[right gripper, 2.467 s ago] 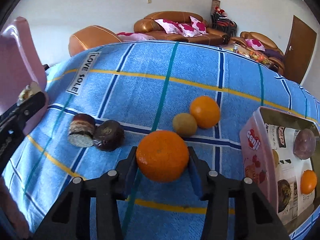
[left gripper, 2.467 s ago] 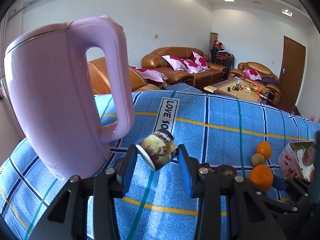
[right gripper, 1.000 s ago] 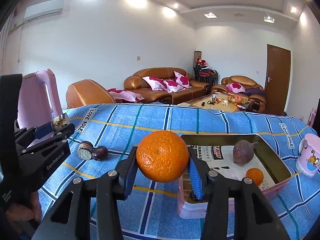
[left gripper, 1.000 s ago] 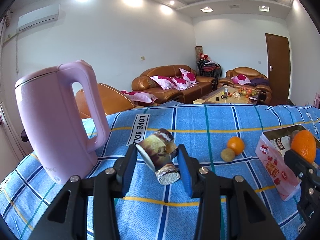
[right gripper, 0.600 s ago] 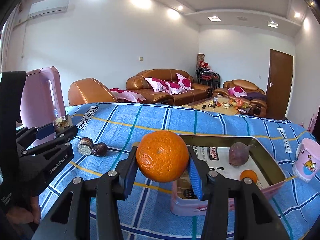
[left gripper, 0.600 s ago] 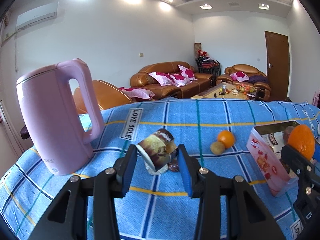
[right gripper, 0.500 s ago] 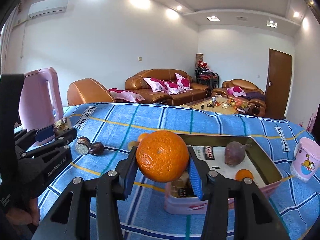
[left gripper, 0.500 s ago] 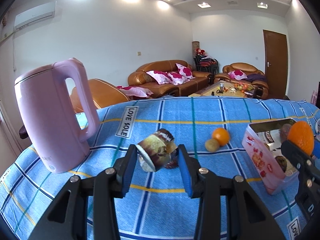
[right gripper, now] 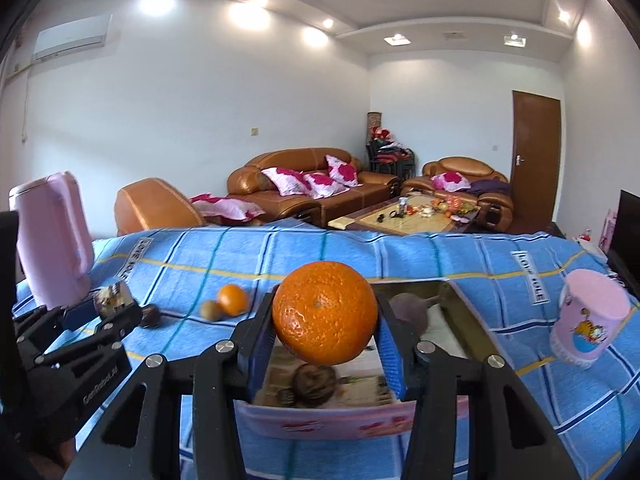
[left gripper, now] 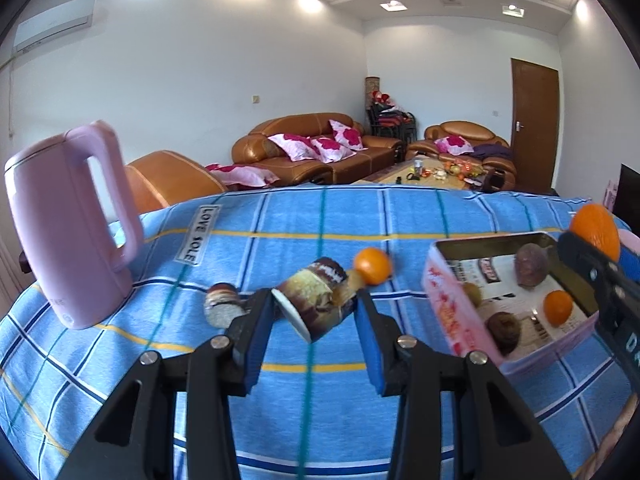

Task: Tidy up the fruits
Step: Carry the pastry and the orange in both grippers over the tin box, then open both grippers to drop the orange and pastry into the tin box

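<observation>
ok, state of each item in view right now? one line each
left gripper: shut on the wrapped snack, held off the cloth
right gripper: shut on the large orange, above the pink tin
pink tin: open, fruit inside
pink kettle: upright, lid closed
pink cup: upright
small orange: loose on the cloth

A white-walled living room under recessed ceiling spotlights (right gripper: 244, 14), with an air conditioner (right gripper: 72, 36) mounted high on the left wall. Tan leather sofas (right gripper: 304, 188) with pink floral cushions (right gripper: 316, 178) flank a cluttered coffee table (right gripper: 416, 214) (small items too distant to identify). A brown wooden door (right gripper: 534, 156) stands closed at the right; a blue plaid cloth (right gripper: 400, 252) covers the worktop in the foreground.
</observation>
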{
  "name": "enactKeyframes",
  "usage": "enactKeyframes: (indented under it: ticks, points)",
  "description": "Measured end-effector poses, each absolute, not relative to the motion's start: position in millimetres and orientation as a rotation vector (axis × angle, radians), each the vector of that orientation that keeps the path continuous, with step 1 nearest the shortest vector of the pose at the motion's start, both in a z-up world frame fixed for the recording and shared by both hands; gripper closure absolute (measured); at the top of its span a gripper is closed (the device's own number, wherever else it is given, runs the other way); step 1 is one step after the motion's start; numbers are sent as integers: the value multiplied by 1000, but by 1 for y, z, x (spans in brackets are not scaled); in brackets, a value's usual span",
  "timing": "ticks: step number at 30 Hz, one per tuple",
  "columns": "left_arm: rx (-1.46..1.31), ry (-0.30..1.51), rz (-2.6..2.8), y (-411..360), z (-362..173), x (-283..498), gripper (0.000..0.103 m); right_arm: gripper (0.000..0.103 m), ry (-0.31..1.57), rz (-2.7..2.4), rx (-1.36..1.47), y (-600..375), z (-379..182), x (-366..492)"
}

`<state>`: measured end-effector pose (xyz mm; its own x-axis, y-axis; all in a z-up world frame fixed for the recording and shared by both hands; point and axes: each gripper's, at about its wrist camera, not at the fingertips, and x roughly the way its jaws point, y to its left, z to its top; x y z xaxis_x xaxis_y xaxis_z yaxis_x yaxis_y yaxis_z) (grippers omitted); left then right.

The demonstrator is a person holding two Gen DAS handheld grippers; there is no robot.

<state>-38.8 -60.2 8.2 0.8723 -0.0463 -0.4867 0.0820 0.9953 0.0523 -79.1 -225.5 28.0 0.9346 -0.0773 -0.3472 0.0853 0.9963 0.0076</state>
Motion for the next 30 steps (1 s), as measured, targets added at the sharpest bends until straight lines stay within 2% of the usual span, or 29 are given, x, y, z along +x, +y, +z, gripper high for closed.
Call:
enactKeyframes:
  ticks: [30]
  points:
    - [90,495,-282,-172,23,-28,60,54,323,-302,102,-340,41,-69]
